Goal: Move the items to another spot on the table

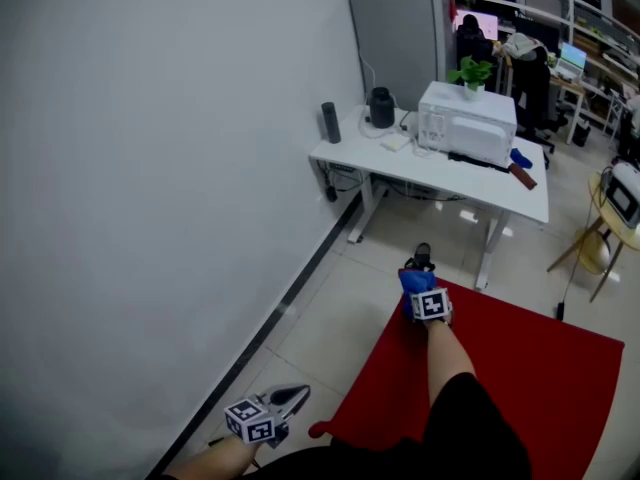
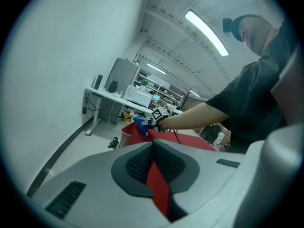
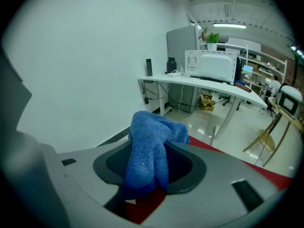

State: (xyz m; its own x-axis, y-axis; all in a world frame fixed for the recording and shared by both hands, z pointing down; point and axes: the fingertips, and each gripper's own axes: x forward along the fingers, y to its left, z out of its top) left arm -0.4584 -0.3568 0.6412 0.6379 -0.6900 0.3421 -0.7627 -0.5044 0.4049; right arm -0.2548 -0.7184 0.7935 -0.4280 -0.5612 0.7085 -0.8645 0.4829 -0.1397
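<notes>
"Where the white wall meets the tiled floor, the first entry is one red mat (image 1: 520,368), laid flat," reads the first clerk. "Second entry: one white table (image 1: 400,168), beyond the mat and against the wall. It bears a white appliance (image 1: 467,120) with a green plant (image 1: 472,71) showing above it, then a black jug (image 1: 381,108) and a dark cylinder (image 1: 330,122) nearer the wall."

"And the tongs?" asks the second.

"Right gripper (image 1: 422,293): clenched on one bunched blue cloth (image 3: 148,151). The cloth is held in the air above the mat's corner nearest the table, well apart from the tabletop. Left gripper (image 1: 295,397): low, beside the mat's near edge, tips together, nothing between them. Only the mat's red shows through the slit behind the tips."
</notes>
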